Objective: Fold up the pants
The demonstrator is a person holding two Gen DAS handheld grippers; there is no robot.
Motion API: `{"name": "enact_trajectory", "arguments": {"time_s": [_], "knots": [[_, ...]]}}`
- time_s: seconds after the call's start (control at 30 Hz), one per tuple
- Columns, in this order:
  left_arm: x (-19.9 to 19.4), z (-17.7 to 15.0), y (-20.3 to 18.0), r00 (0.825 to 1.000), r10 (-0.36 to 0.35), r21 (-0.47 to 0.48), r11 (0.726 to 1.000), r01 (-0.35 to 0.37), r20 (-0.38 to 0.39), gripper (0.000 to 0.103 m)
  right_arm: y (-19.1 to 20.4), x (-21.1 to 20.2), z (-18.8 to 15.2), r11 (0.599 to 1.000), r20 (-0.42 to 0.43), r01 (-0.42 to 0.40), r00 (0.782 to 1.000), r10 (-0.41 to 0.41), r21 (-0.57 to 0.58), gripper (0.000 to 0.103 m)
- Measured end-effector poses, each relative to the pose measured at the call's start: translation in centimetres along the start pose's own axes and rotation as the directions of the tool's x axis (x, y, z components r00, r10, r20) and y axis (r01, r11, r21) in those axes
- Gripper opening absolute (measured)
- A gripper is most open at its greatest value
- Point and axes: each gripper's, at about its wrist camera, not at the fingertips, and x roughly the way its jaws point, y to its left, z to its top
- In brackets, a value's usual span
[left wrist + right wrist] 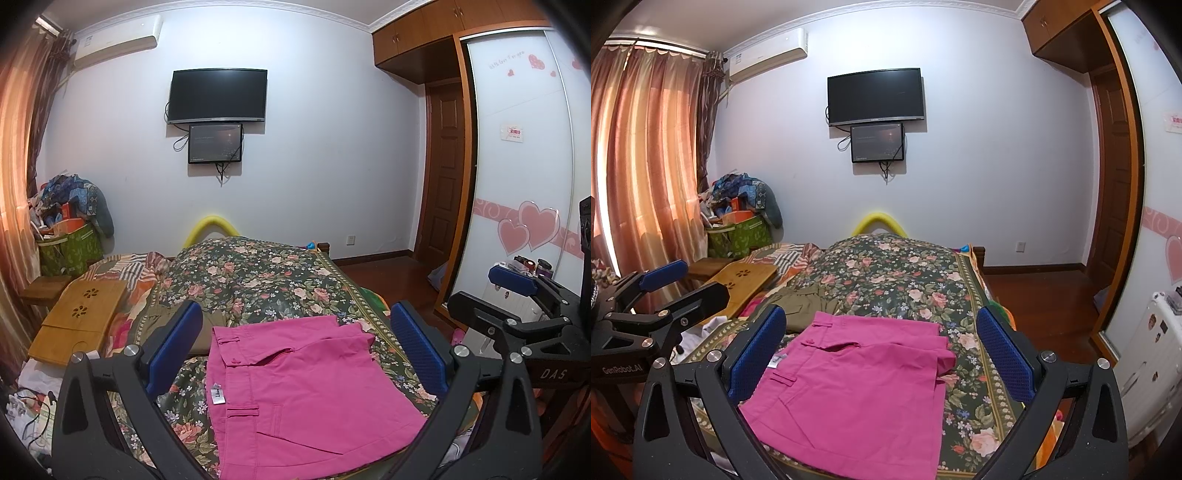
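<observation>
Between open tongs (295, 347): pants (310, 398).

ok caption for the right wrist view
Right gripper open above folded pink pants on a floral bedspread.

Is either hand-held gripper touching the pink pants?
Cannot tell. Both wrist views show open jaws framing the folded pink pants on the bed, gripping nothing, but neither shows a plain gap or contact.
</observation>
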Motion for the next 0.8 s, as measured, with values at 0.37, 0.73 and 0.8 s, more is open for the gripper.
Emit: {"name": "enact_trajectory", "arguments": {"time_s": [0.37, 0.73, 0.8], "knots": [[0.14, -0.16, 0.34, 1.0, 0.0, -0.007, 1.0, 0.0, -0.003, 0.103, -0.04, -0.12, 0.05, 1.0, 0.001, 0.0, 1.0, 0.0, 0.003, 0.103], [0.32, -0.47, 0.56, 1.0, -0.002, -0.009, 1.0, 0.001, -0.007, 0.103, -0.11, -0.1, -0.01, 1.0, -0.001, -0.003, 1.0, 0.003, 0.005, 0.103], [0.35, -0.54, 0.64, 1.0, -0.002, -0.01, 1.0, 0.001, -0.007, 0.103, -0.08, -0.13, 0.05, 1.0, -0.001, -0.004, 1.0, 0.004, 0.005, 0.103]]}}
